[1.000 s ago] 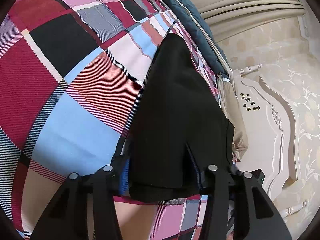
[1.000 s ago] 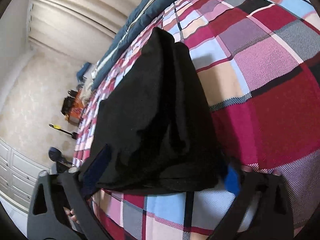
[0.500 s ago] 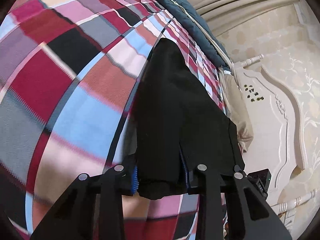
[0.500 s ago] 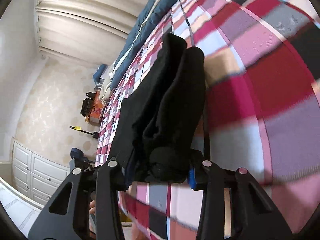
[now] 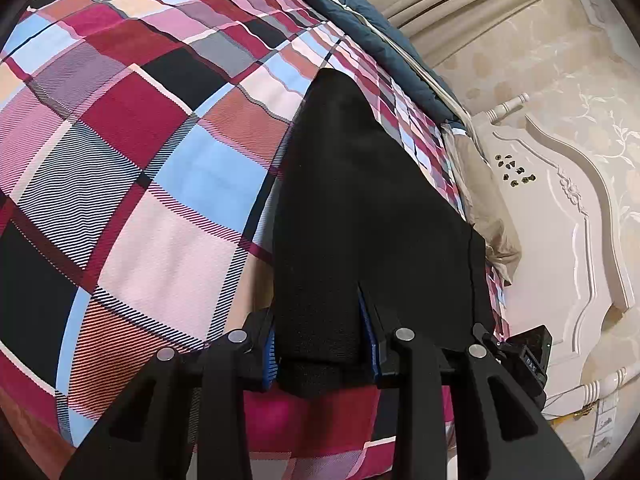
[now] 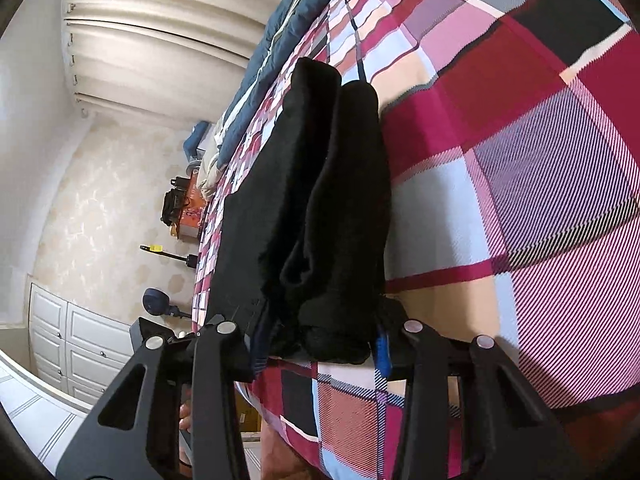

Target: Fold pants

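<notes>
The black pants lie stretched along the plaid bedcover of the bed, near its edge, their near end lifted off the cover. The left hand-held gripper is clamped on one part of that near end, blue pads pressing the cloth; the right hand-held gripper is clamped on a bunched, doubled part. A blue quilt runs along the far side. A white carved headboard stands beside the bed; an orange box and white cabinets stand on the floor side.
</notes>
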`<state>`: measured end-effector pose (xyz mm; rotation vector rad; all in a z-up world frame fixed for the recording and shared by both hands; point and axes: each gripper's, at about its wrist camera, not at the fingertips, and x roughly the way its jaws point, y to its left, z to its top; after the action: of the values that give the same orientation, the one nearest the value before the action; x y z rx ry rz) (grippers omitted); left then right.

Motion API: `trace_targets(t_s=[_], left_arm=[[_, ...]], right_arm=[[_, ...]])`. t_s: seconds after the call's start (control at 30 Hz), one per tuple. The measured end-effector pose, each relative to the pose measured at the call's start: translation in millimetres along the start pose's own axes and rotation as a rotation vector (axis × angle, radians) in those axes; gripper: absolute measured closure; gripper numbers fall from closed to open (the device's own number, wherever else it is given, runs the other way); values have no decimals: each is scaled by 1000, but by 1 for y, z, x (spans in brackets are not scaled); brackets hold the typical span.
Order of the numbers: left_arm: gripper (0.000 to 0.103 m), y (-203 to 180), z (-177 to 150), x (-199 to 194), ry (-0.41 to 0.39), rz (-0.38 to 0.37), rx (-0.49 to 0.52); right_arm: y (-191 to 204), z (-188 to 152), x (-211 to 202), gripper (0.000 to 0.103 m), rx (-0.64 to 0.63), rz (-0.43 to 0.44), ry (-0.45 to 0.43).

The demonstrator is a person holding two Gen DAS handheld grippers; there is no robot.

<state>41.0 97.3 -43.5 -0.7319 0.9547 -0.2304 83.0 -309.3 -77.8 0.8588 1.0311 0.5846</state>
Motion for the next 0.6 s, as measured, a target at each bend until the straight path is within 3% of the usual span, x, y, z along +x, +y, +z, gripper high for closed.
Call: trace_targets(t_s=[0.6], left_arm=[[68,0,-5,0,-4,7,19]], right_arm=[[-10,-3,-2,63,29,20,8]])
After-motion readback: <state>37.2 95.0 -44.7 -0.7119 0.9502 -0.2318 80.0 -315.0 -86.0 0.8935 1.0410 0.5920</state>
